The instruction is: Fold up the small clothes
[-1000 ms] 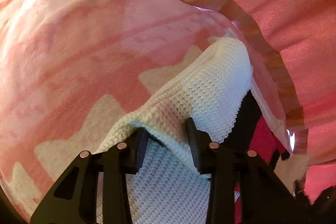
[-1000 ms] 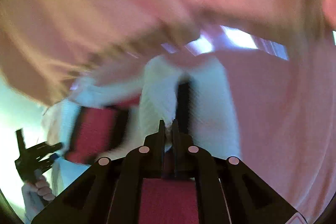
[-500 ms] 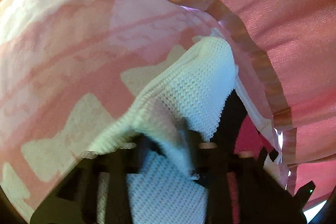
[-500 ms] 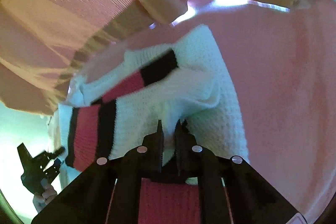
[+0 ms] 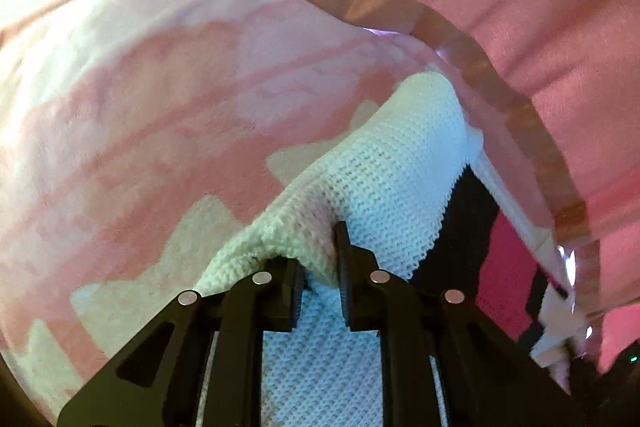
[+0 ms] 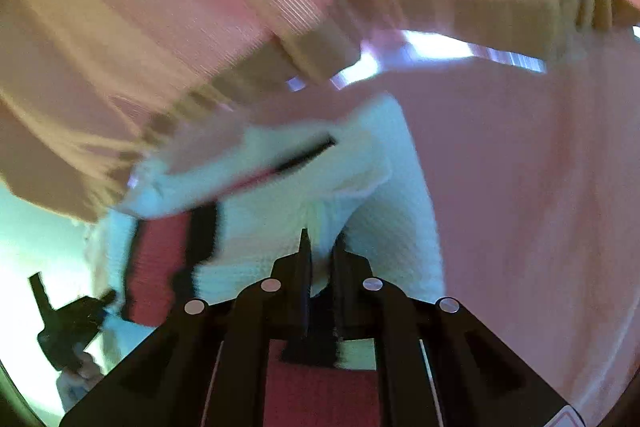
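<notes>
The left gripper (image 5: 320, 259) is clamped on a bunched fold of the white knit sweater (image 5: 392, 163), its two black fingers pinching the thick edge between them. The knit drapes up and away over a pink-and-cream patterned blanket (image 5: 160, 107), with the sweater's black and red stripes showing off to the right. A pink curtain (image 5: 520, 7) with a tan band hangs behind. Over on the right wrist view, blurred, the right gripper (image 6: 322, 251) is squeezed nearly closed on another fold of the sweater (image 6: 280, 211). The left gripper (image 6: 68, 323) shows small at the lower left, at the sweater's far end.
</notes>
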The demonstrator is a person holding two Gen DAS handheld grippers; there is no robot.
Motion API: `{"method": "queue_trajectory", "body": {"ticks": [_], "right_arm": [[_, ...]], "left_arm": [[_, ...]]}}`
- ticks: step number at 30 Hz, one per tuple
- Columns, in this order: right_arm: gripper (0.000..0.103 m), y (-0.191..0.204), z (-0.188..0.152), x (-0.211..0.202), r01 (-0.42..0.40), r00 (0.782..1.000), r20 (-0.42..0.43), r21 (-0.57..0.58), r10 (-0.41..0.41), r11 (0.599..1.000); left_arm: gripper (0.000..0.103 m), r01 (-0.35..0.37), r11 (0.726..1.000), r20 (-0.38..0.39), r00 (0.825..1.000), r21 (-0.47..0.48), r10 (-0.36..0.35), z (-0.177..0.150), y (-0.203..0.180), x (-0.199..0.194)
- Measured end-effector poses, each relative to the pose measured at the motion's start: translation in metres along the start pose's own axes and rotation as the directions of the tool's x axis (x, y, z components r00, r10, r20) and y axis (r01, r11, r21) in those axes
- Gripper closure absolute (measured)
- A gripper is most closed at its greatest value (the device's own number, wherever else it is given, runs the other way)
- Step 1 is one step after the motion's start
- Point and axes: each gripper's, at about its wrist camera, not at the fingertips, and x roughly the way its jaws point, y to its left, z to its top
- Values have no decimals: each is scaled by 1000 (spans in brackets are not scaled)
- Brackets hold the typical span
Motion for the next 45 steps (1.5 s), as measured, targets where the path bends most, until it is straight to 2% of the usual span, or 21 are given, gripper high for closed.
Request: {"method": "queue_trajectory", "body": {"ticks": [1,3,4,7,8,10,12,13,16,21,25,26,27,28,30,33,36,37,40,42,45], "right_arm": [[95,0,-2,0,20,1000,-5,-15,-20,1000],[93,-8,-14,22,90,991,-101,-29,-92,996],[95,-12,-18,23,84,991,-104,-24,-86,996],[80,-5,-7,-7,163,986,-39,-26,-164,986],[77,8,-4,-29,205,978,46,-46,-203,978],[75,38,1,-54,182,978,129,-110,-167,977],[66,81,4,-55,56,994,106,-186,-37,981],[61,103,5,-46,-1,998,67,-218,16,976],[60,199,-6,13,-155,987,-98,-346,128,925],[58,298,-15,106,-132,985,-161,-475,62,870],[53,330,-15,159,-81,986,-165,-543,-12,836],[64,335,-16,174,-88,981,-193,-552,-25,829],[97,337,-16,184,-105,974,-225,-558,-29,823],[97,339,-13,190,-105,972,-232,-560,-34,822],[97,350,-7,179,-121,985,-172,-573,25,811],[97,360,0,171,-167,984,-141,-543,107,823],[93,356,-13,211,-134,974,-226,-554,7,822],[93,353,-15,213,-133,976,-217,-549,13,825],[87,333,-4,174,-139,982,-177,-473,61,870],[80,301,2,119,-130,989,-118,-456,85,881],[58,237,5,51,2,999,-29,-450,-17,893]], "left_arm": [[88,-6,1000,-1,1000,5,6,0,0,1],[88,-7,1000,-1,1000,11,7,1,0,3],[88,-10,1000,-4,1000,13,10,1,0,3],[87,-14,999,-17,1000,40,15,3,0,1],[86,-10,999,-29,1000,46,11,3,0,0],[84,13,999,-58,998,36,-11,5,3,-2],[84,33,999,-83,996,33,-30,8,6,0],[84,36,999,-90,995,36,-33,9,7,1],[84,37,998,-93,995,52,-32,9,5,2],[84,61,997,-113,992,53,-55,12,6,4],[84,97,994,-133,987,56,-89,17,13,6],[84,100,993,-134,987,62,-91,17,13,6],[84,103,992,-134,987,69,-93,17,13,6],[84,106,992,-134,986,72,-95,17,14,5],[84,115,991,-129,986,64,-106,18,17,5],[84,112,993,-115,988,41,-107,23,23,4],[84,102,994,-104,990,29,-98,25,26,6],[84,86,995,-95,992,55,-81,24,22,6],[84,50,993,-73,996,110,-42,20,12,6],[84,43,993,-71,997,114,-35,19,10,6],[84,49,994,-84,996,97,-41,23,16,7]]}}
